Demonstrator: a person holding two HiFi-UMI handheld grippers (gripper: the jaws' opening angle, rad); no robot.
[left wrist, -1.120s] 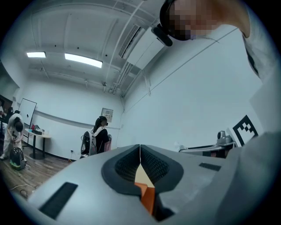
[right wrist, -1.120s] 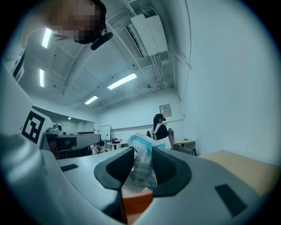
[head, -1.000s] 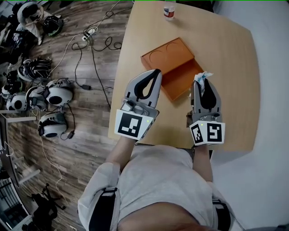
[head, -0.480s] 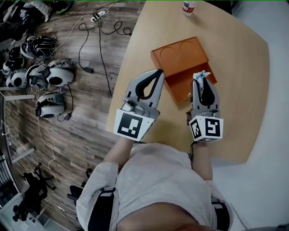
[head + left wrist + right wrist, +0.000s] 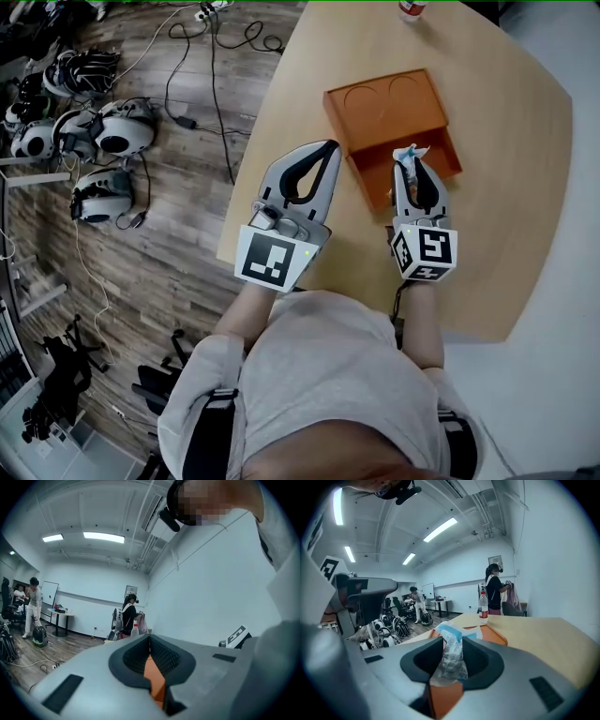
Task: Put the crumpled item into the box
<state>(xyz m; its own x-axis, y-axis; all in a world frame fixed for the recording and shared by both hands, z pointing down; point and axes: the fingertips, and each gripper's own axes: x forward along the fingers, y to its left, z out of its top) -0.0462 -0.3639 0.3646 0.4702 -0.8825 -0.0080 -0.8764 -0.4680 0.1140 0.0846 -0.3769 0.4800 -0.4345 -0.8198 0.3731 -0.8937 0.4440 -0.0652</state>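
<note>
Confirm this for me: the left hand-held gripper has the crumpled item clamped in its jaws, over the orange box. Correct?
Not quite. The right hand-held gripper holds the crumpled item, not the left hand-held gripper, whose jaws are shut on nothing. The right gripper view shows the grip. The item is over the orange box.

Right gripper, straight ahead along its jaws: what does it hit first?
Probably the orange box: the right gripper, shut on the crumpled item, points slightly down into its open tray. Depth unclear.
</note>
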